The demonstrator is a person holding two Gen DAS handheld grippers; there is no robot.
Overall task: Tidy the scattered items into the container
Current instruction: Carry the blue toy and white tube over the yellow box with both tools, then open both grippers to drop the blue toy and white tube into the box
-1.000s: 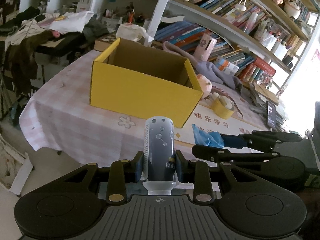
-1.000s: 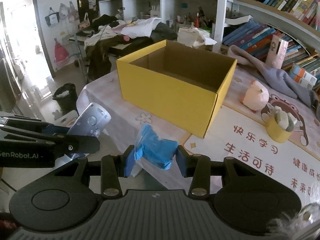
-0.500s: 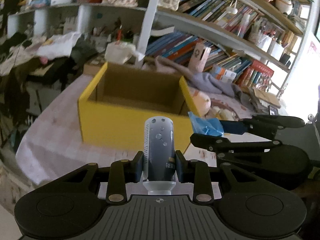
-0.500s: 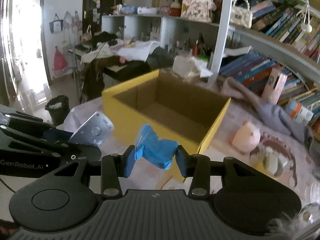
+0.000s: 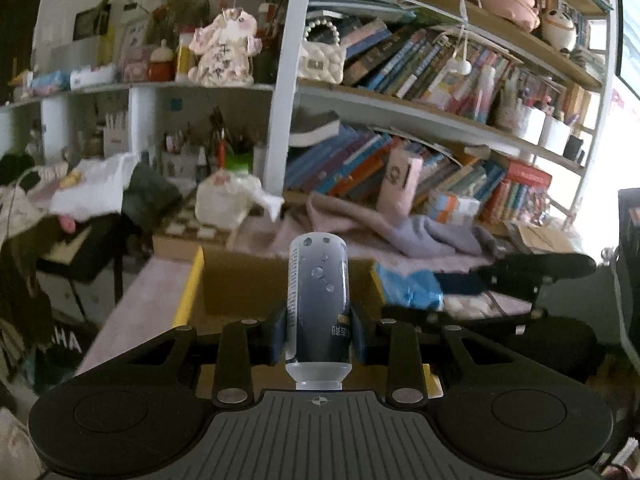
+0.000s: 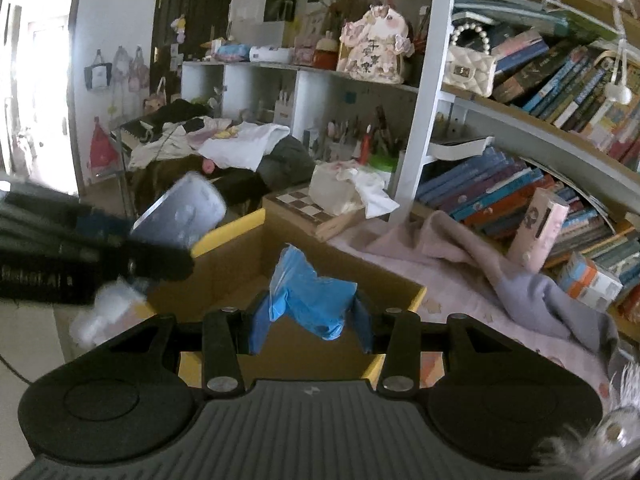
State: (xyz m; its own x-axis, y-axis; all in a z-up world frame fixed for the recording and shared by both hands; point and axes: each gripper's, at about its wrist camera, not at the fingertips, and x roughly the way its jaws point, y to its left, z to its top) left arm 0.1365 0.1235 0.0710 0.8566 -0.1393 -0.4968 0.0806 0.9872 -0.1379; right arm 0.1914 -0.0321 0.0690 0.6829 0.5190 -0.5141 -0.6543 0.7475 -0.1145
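My left gripper (image 5: 319,330) is shut on a grey tube-shaped bottle (image 5: 319,284), cap toward the camera, held above the open yellow cardboard box (image 5: 188,292). My right gripper (image 6: 311,322) is shut on a crumpled blue packet (image 6: 310,298), held over the same box (image 6: 236,230). In the right wrist view the bottle (image 6: 180,216) and left gripper show at left over the box's near-left corner. In the left wrist view the blue packet (image 5: 408,286) and right gripper show at right.
A grey-pink cloth (image 6: 480,264) lies on the pink table behind the box. A pink carton (image 6: 538,228) leans against bookshelves. A chessboard box (image 6: 312,210) with a white bag stands behind the box. Clothes pile on a desk at left.
Both grippers have risen and moved forward with their loads, from in front of the box to above its opening. The view now tilts up toward the shelves.
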